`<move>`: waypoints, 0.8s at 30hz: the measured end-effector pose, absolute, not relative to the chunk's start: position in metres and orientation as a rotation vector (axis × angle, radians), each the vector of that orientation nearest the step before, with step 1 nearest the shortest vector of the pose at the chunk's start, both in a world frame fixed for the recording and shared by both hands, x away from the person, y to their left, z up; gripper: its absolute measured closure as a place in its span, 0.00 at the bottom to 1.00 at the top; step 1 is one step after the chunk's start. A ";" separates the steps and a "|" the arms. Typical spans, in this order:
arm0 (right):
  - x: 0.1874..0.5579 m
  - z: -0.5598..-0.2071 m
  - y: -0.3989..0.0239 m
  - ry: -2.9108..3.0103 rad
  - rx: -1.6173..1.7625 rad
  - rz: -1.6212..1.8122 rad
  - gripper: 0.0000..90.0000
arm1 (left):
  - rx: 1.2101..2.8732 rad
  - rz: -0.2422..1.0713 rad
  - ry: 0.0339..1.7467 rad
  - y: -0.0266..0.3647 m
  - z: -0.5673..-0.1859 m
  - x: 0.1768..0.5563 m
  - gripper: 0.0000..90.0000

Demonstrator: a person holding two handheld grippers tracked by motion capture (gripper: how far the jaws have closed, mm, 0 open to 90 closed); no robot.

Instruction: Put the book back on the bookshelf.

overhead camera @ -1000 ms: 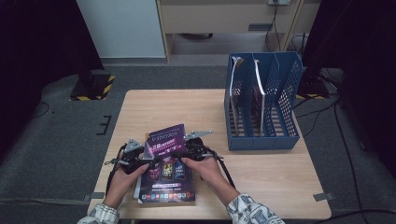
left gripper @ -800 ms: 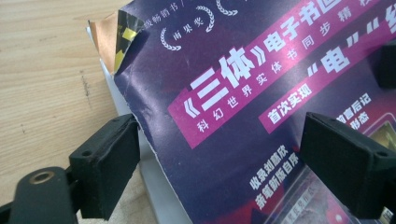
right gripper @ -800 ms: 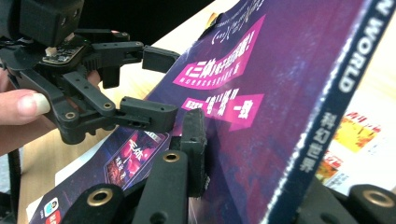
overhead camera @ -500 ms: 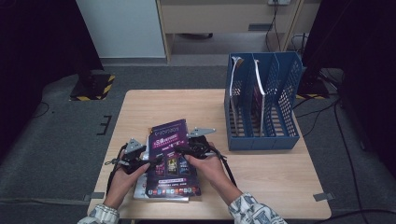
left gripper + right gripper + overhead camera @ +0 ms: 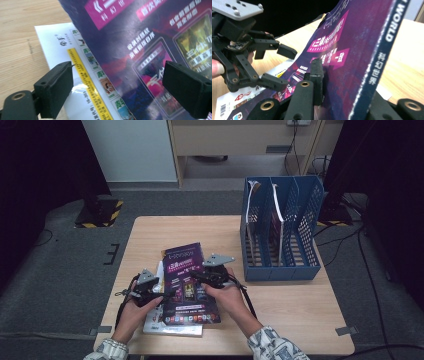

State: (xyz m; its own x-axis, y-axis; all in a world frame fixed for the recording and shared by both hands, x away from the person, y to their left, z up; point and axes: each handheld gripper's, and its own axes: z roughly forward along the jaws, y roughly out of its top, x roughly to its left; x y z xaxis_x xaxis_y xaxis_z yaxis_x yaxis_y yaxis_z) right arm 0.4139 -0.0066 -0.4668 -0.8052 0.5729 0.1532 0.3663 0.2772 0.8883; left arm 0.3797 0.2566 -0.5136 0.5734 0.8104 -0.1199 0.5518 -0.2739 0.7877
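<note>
An office-like recording room: a light wooden table (image 5: 280,310) stands on grey carpet, tape marks at its near corners. A blue mesh file rack (image 5: 282,235) stands at the table's far right corner. Behind the table, a pale wooden cabinet (image 5: 240,140) with trailing cables, a white panel (image 5: 127,150) and a yellow-black striped stand base (image 5: 100,212).

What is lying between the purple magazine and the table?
A white booklet lies flat under the purple magazine on the table, seen in the left gripper view.
</note>
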 end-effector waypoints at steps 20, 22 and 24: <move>0.405 -0.451 -0.007 2.252 0.752 1.579 0.89 | 1.971 0.259 1.039 0.249 -0.516 0.379 0.14; 0.404 -0.450 -0.009 2.242 0.744 1.589 0.89 | 1.965 0.245 1.025 0.248 -0.515 0.379 0.16; 0.403 -0.449 -0.010 2.231 0.732 1.601 0.89 | 1.953 0.223 1.024 0.247 -0.515 0.380 0.17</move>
